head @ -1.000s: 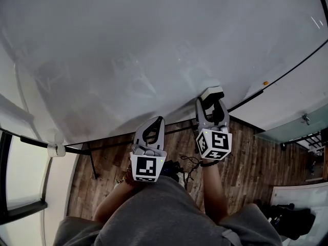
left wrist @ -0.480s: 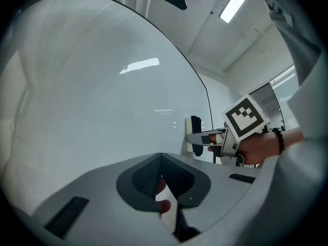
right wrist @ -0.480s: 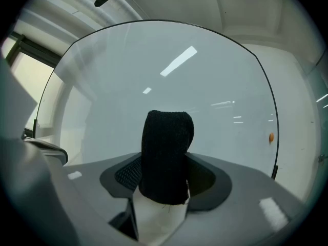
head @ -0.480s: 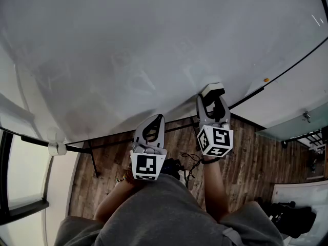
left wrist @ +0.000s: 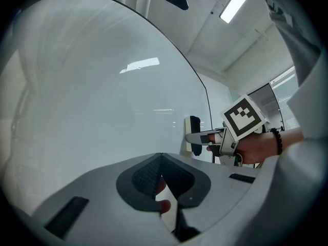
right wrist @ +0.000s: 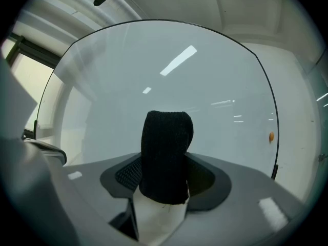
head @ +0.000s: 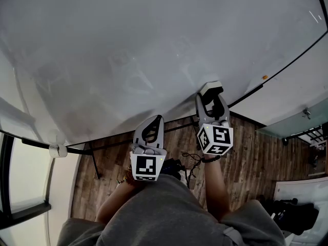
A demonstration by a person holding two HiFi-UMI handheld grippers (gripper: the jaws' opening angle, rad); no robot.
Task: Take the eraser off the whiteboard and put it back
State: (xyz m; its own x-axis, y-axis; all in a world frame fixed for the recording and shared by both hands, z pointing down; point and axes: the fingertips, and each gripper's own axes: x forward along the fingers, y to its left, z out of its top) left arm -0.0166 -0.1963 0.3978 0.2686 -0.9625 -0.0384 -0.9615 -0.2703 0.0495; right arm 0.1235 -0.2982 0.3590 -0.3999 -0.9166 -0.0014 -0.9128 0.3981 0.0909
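The eraser [head: 211, 89], a white block with a black felt face [right wrist: 166, 155], is held between the jaws of my right gripper [head: 211, 98], which is shut on it. It sits right at the lower part of the whiteboard [head: 154, 45]; I cannot tell whether it touches. In the left gripper view the eraser [left wrist: 194, 130] and right gripper [left wrist: 205, 136] show side-on against the board [left wrist: 102, 101]. My left gripper [head: 153, 123] hangs lower and further left, off the board, its jaws [left wrist: 161, 163] shut with nothing between them.
A small orange magnet [head: 265, 77] sticks near the board's right edge [right wrist: 271, 136]. Below the board lie a wooden floor [head: 246, 158], the stand's dark leg [head: 93, 160], cables [head: 188, 164] and a black bag [head: 293, 217]. A window frame [head: 5, 158] is at the left.
My right gripper has crept slightly up and toward the board with the eraser. The left gripper has barely moved.
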